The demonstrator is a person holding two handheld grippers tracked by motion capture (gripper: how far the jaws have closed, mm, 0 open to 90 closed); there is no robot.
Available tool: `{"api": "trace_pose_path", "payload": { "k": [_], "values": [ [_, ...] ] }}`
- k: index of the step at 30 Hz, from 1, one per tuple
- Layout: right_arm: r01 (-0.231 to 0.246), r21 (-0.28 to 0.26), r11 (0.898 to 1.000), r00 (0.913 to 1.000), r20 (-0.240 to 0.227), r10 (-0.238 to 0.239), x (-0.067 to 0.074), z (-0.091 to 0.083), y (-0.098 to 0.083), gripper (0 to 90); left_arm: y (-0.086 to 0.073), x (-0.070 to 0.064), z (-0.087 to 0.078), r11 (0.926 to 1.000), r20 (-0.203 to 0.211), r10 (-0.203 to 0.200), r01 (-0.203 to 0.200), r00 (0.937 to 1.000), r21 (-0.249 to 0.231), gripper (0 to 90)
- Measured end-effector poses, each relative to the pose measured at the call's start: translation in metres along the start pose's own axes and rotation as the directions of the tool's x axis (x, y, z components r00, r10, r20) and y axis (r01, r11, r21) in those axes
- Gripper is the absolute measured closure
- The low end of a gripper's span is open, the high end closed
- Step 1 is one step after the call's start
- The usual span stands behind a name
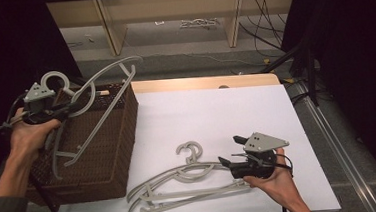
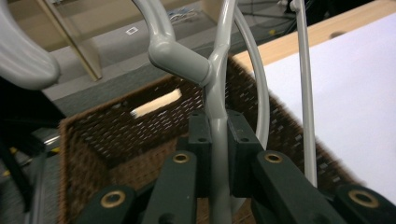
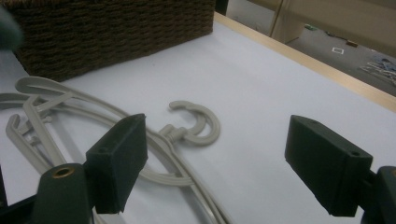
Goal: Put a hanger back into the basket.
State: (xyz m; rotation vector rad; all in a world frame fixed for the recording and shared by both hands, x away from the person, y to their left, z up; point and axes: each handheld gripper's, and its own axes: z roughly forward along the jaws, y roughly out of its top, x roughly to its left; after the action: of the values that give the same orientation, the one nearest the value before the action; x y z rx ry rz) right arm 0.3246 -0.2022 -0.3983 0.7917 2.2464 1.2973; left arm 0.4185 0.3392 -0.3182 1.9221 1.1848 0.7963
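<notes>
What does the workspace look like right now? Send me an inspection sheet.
Surface: white table top, wooden strip along far edge.
Job's things: grey hanger held over wicker basket; more grey hangers lying flat on the table.
Clutter: nothing seen.
Grippers: left hand-held gripper shut on the raised hanger's neck; right hand-held gripper open beside the flat hangers.
Cables: black cables on floor, far right.
Surroundings: wooden frame legs behind the table.

Left tool (image 1: 68, 108) raised, clamped shut; right tool (image 1: 230, 150) low, jaws apart.
</notes>
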Motion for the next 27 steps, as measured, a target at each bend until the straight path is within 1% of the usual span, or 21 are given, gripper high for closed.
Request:
{"api": "trace_pose_path", "payload": {
  "k": [1, 2, 3, 4, 5, 6, 8, 9, 10, 11, 14, 15, 16, 17, 18, 20, 23, 24, 25, 26, 27],
  "values": [
    [0.002, 0.001, 1.0, 1.0, -0.004, -0.002, 0.0, 0.0, -0.001, 21.4, -0.003, 0.002, 0.001, 1.0, -0.007, -0.001, 0.001, 1.0, 0.004, 82.1],
    [0.002, 0.001, 1.0, 1.0, -0.004, -0.002, 0.0, 0.0, -0.001, 21.4, -0.006, 0.004, 0.001, 0.9998, -0.012, 0.007, -0.007, 0.9999, 0.016, 82.1],
    [0.0, 0.001, 1.0, 1.0, -0.003, 0.0, 0.0, 0.001, -0.001, 21.1, -0.009, 0.005, 0.002, 0.9999, -0.018, 0.0, 0.0, 0.9998, 0.017, 82.1],
    [-0.003, -0.001, 1.0, 1.0, -0.003, 0.003, 0.0, 0.001, -0.001, 20.6, -0.013, 0.007, 0.003, 0.9996, -0.021, 0.009, -0.008, 0.9997, 0.025, 82.1],
    [0.001, -0.007, 1.0, 1.0, -0.004, -0.001, 0.0, 0.001, -0.001, 20.3, -0.019, 0.01, 0.003, 0.9994, -0.028, 0.006, -0.005, 0.9996, 0.034, 82.1],
    [0.001, -0.007, 1.0, 1.0, -0.004, -0.001, 0.0, 0.001, -0.001, 20.3, -0.019, 0.01, 0.003, 0.9994, -0.028, 0.006, -0.005, 0.9996, 0.034, 82.1],
    [0.0, -0.009, 1.0, 1.0, 0.001, 0.0, 0.0, 0.002, -0.002, 19.2, -0.025, 0.013, 0.003, 0.9992, -0.036, 0.003, -0.002, 0.9993, 0.04, 82.1],
    [0.0, -0.011, 1.0, 1.0, -0.001, 0.0, 0.0, 0.002, -0.002, 19.0, -0.028, 0.014, 0.003, 0.9989, -0.038, 0.011, -0.009, 0.9992, 0.046, 82.1],
    [0.0, -0.013, 1.0, 1.0, -0.01, 0.0, 0.001, 0.002, -0.002, 18.2, -0.033, 0.015, 0.004, 0.999, -0.045, 0.002, 0.0, 0.999, 0.044, 82.1],
    [0.0, -0.013, 1.0, 1.0, -0.01, 0.0, 0.001, 0.002, -0.002, 18.2, -0.033, 0.015, 0.004, 0.999, -0.045, 0.002, 0.0, 0.999, 0.044, 82.1],
    [0.008, -0.02, 1.0, 0.9999, -0.01, -0.008, 0.002, 0.003, -0.002, 17.6, -0.043, 0.018, 0.005, 0.9981, -0.056, 0.012, -0.009, 0.9984, 0.061, 82.1],
    [0.007, -0.02, 1.0, 0.9999, -0.011, -0.008, 0.002, 0.003, -0.002, 17.6, -0.043, 0.018, 0.005, 0.9981, -0.056, 0.012, -0.009, 0.9984, 0.061, 82.1],
    [0.007, -0.02, 1.0, 0.9999, -0.011, -0.008, 0.002, 0.003, -0.002, 17.6, -0.044, 0.021, 0.004, 0.9943, -0.052, 0.048, -0.042, 0.9975, 0.097, 82.1],
    [0.008, -0.022, 1.0, 0.9999, -0.008, -0.008, 0.002, 0.004, -0.003, 17.6, -0.047, 0.022, 0.006, 0.9955, -0.068, 0.032, -0.026, 0.9972, 0.091, 82.1],
    [0.008, -0.022, 1.0, 0.9999, -0.008, -0.008, 0.002, 0.004, -0.003, 17.6, -0.047, 0.022, 0.006, 0.9955, -0.068, 0.032, -0.026, 0.9972, 0.091, 82.1],
    [0.005, -0.012, 1.0, 0.9999, -0.015, -0.005, 0.001, 0.003, -0.003, 17.6, -0.051, 0.027, 0.006, 0.9919, -0.066, 0.043, -0.035, 0.9969, 0.122, 82.1],
    [0.003, -0.014, 1.0, 0.9999, -0.01, -0.003, 0.001, 0.003, -0.004, 17.7, -0.054, 0.028, 0.008, 0.9913, -0.065, 0.037, -0.028, 0.9972, 0.129, 82.1],
    [0.002, -0.02, 1.0, 1.0, -0.006, -0.003, 0.001, 0.004, -0.004, 17.7, -0.055, 0.028, 0.009, 0.9904, -0.068, 0.039, -0.03, 0.9969, 0.135, 82.1],
    [0.003, -0.007, 1.0, 0.9999, -0.013, -0.003, 0.001, 0.003, -0.003, 17.7, -0.055, 0.028, 0.011, 0.9895, -0.068, 0.041, -0.031, 0.9968, 0.141, 82.1],
    [0.0, -0.023, 1.0, 1.0, -0.004, 0.0, 0.001, 0.004, -0.004, 17.7, -0.056, 0.028, 0.013, 0.9883, -0.065, 0.044, -0.034, 0.9969, 0.149, 82.1],
    [0.003, -0.011, 1.0, 0.9999, -0.01, -0.003, 0.001, 0.003, -0.004, 17.9, -0.057, 0.027, 0.015, 0.9863, -0.068, 0.046, -0.034, 0.9967, 0.161, 82.0]
  ]
}}
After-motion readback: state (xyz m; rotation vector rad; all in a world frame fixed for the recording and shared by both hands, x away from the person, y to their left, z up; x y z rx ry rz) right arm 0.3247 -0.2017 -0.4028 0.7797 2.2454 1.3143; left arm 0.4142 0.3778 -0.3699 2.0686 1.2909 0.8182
